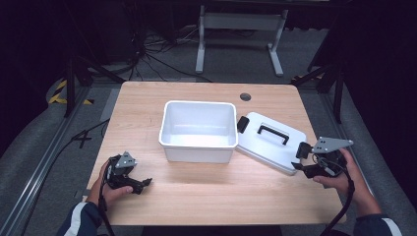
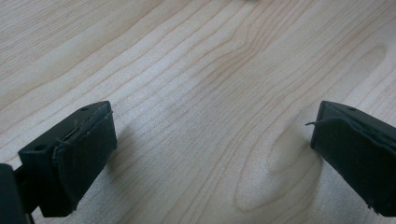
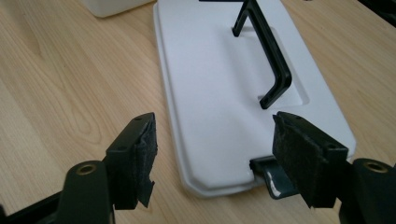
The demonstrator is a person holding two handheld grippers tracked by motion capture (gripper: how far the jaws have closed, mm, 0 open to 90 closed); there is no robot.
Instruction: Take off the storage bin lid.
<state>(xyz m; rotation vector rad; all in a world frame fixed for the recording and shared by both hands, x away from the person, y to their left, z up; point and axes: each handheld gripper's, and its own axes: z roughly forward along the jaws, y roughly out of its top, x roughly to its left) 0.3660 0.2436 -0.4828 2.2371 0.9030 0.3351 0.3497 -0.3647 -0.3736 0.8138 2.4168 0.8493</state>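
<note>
Fingers [image 3: 135, 158] of the right gripper [image 3: 212, 156] stand wide apart around the near short end of the lid [image 3: 219, 93]; the pads do not press on it, and nothing is gripped. Just inside the right pad sits the lid's near black clip [image 3: 268, 175], at the lid's edge. Beyond the clip, the black handle [image 3: 266, 56] rises from the lid's middle. In the high view the right gripper [image 1: 306, 158] sits at the lid's [image 1: 268, 140] near right end, with the right hand [image 1: 344, 179] behind it.

Left gripper [image 2: 212, 154] jaws are likewise wide open, over bare wood, holding nothing. In the high view the left gripper [image 1: 140, 184] lies low on the table [image 1: 206, 196] in the left hand [image 1: 110, 189], well left of the lid and nearer than it.

Left of the lid, just beside its far end, stands the open white box [image 1: 198, 130]. A second black clip [image 1: 242, 124] on the lid's far end is next to the box's right wall. Past the lid, a dark round hole [image 1: 245, 97] marks the table's far edge.
</note>
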